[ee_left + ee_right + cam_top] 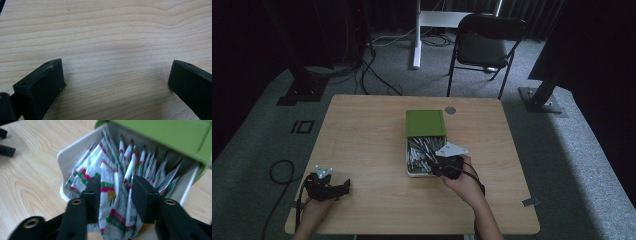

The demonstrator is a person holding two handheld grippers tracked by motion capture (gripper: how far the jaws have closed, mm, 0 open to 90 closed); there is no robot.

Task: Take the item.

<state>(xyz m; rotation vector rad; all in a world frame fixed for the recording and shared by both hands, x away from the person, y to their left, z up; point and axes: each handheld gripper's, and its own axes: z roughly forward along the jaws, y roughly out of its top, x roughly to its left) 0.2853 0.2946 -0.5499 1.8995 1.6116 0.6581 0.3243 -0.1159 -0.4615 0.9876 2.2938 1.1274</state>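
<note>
A white box (408, 172) with a green lid (426, 123) slid back stands mid-table, packed with upright white sachets (419, 152) printed in red and green. My right gripper (437, 167) reaches into the box's near end. In the right gripper view its jaws (116, 192) are half-closed around a few sachets (130, 170), and I see no squeeze on them. The green lid (160, 135) covers the far part. My left gripper (343, 186) rests at the table's front left, open (115, 77) over bare wood.
The wooden table (362, 135) has a small grey disc (450, 110) behind the box. Beyond it stand a black folding chair (484, 45) and a white desk leg (417, 45). Cables lie on the carpet at the left (279, 172).
</note>
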